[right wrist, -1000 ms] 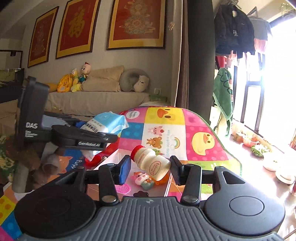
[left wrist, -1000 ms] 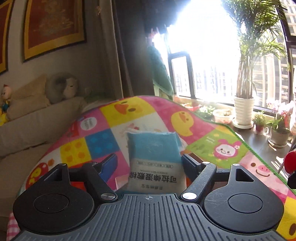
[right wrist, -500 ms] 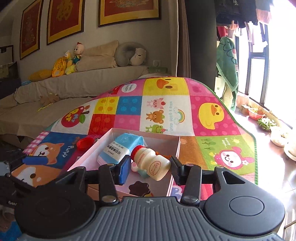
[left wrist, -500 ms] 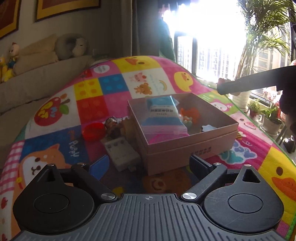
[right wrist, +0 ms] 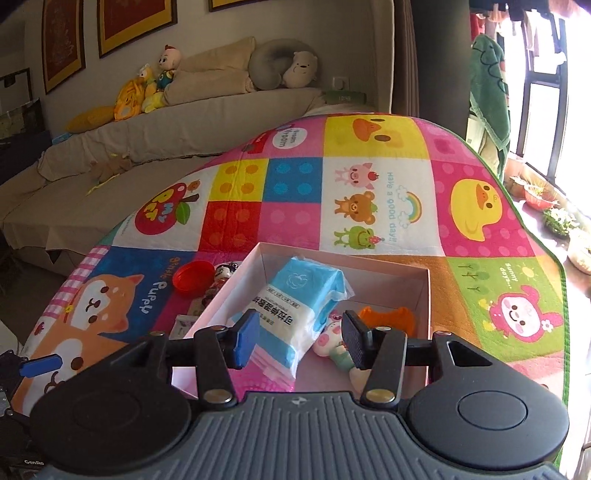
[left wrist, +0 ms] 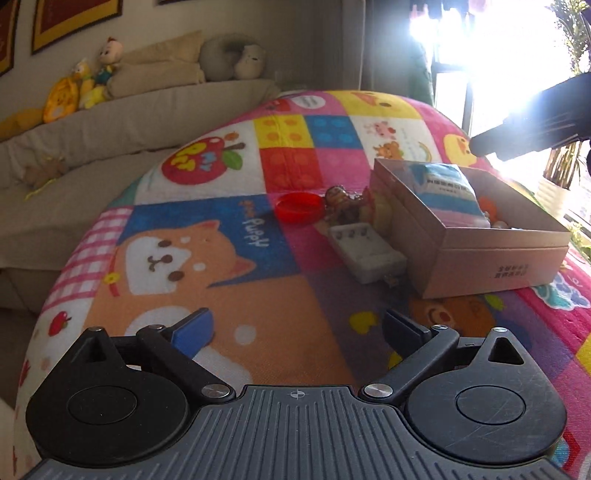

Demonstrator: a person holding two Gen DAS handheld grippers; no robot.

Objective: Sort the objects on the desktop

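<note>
- Beige fabric sofa [right wrist: 184, 122] stands behind the box.
- Patchwork cartoon play mat [right wrist: 388, 184] carries the brown cardboard box [left wrist: 495, 258].
- Blue-and-white wipes pack [right wrist: 295, 295], lately in the left tongs [left wrist: 297, 326], now lies inside the box.
- Left tongs are opening wide and empty; right tongs [right wrist: 300, 339] are opening above the box, their small bottle gone.
- Red round lid [left wrist: 297, 206] and white plastic charger [left wrist: 365, 254] just beside the box likely await sorting.

A patchwork play mat [right wrist: 373, 192] with cartoon animals covers the surface. Behind it runs a beige sofa [right wrist: 207, 110] carrying stuffed toys [right wrist: 147, 88], a cushion [right wrist: 218, 70] and a grey neck pillow [right wrist: 284, 70]. Framed red pictures [right wrist: 136, 20] hang on the wall. A green towel [right wrist: 489, 96] hangs beside the bright window [left wrist: 491, 48], with potted plants [right wrist: 557, 218] on the sill.
</note>
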